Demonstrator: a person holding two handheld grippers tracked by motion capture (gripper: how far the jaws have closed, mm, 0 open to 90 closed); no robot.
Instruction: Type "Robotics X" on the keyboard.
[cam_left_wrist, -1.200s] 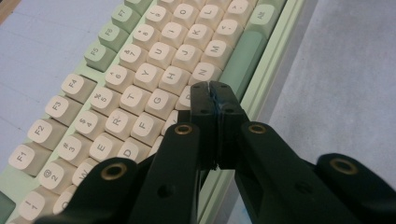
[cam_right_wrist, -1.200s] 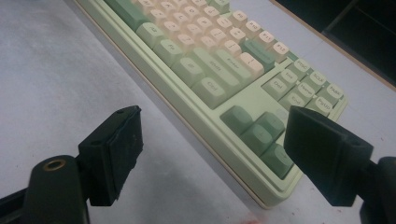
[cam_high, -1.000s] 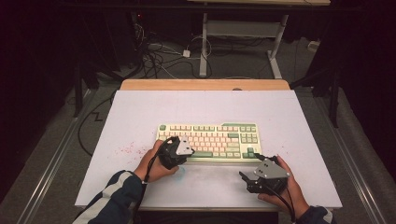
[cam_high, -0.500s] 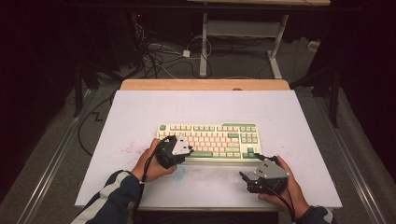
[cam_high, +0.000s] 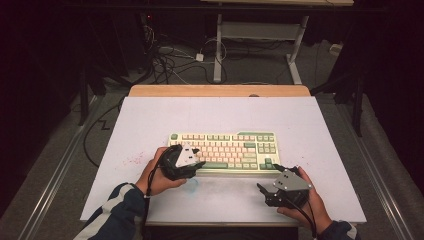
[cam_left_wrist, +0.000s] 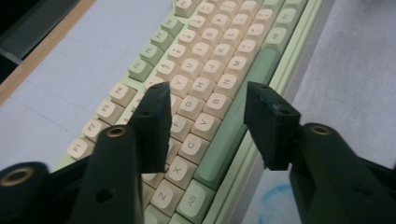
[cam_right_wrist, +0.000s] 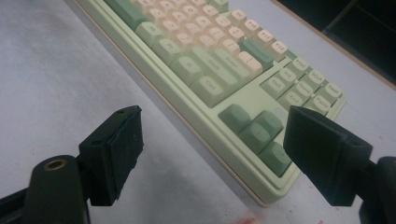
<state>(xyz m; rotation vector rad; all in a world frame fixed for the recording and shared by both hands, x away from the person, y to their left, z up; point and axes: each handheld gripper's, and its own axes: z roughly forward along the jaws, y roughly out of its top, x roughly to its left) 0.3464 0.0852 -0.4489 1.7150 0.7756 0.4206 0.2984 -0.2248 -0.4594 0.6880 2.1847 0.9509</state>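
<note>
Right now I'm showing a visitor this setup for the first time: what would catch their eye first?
The cream-and-green keyboard stands out, lying mid-table on the pale sheet. The left tongs hang over its near-left keys, jaws apart after just opening, nothing between them. The right tongs wait open off its near-right corner by the arrow keys.

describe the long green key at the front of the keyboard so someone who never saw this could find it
Start at the white table, where a pale green keyboard lies near the front. Along its front row, below the cream letter keys, runs the space bar. It is darker green, unmarked and far longer than any key beside it.
</note>
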